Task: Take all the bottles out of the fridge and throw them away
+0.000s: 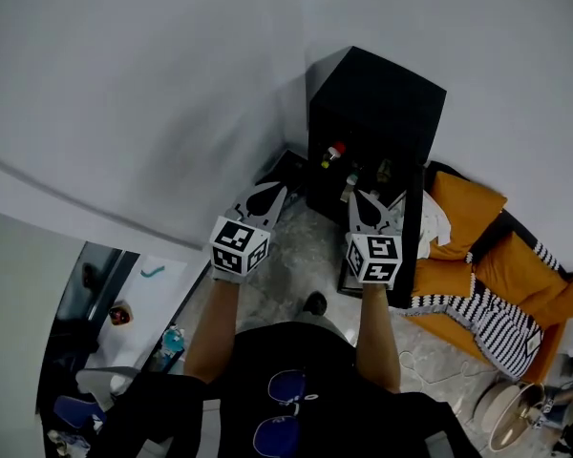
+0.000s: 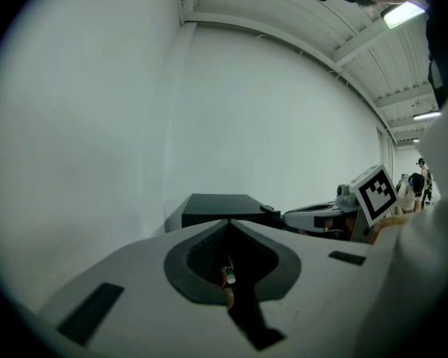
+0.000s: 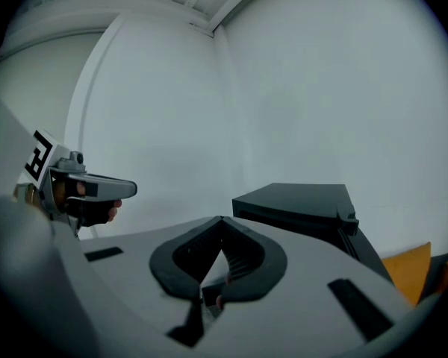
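A small black fridge [image 1: 377, 103] stands open against the white wall, its door [image 1: 410, 246] swung out on the right. Inside I see a red-capped bottle [image 1: 334, 151] and two darker bottles [image 1: 351, 185] [image 1: 384, 170]. My left gripper [image 1: 279, 191] and right gripper [image 1: 355, 197] are held side by side just in front of the opening. Both are shut, with nothing between their fingers. In the left gripper view the left gripper [image 2: 228, 224] points at the fridge [image 2: 224, 203]. In the right gripper view the right gripper [image 3: 221, 219] has the fridge [image 3: 299, 203] ahead to the right.
Orange cushions [image 1: 473, 256] and a black-and-white striped cloth [image 1: 487, 318] lie right of the fridge door. A round fan-like object [image 1: 516, 413] sits at the bottom right. A low shelf with small items [image 1: 124, 313] is at the left. The floor [image 1: 286, 284] is grey stone.
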Motion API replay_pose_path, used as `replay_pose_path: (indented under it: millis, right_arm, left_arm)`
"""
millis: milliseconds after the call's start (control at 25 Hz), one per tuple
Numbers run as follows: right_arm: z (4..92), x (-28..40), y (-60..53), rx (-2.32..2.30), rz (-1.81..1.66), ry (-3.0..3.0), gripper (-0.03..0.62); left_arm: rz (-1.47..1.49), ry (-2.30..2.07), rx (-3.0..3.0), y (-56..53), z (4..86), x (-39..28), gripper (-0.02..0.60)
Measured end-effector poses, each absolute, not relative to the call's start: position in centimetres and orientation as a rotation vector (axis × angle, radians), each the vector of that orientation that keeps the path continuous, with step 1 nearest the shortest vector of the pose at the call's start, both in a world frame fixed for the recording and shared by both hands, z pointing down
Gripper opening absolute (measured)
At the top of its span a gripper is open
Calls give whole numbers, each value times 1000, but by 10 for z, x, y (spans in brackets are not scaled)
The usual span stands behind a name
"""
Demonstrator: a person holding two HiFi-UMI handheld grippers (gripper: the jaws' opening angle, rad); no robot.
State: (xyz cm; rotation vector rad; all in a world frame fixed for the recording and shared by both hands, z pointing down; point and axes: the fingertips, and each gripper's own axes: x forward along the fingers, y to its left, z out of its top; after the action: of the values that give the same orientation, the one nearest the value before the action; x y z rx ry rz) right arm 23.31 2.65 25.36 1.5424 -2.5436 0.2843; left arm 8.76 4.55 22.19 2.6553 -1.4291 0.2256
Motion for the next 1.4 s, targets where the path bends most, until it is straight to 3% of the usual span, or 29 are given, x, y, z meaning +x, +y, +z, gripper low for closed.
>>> replay_pose_path:
  millis: [720, 1400]
  right_arm:
    - [287, 254, 15, 1575, 368, -2486, 3]
    - [312, 172, -47, 1760, 368, -2349, 3]
  left_arm:
    - [266, -1342, 2661, 20, 247, 111, 5]
    - [321, -1312, 2641, -60, 285, -9, 5]
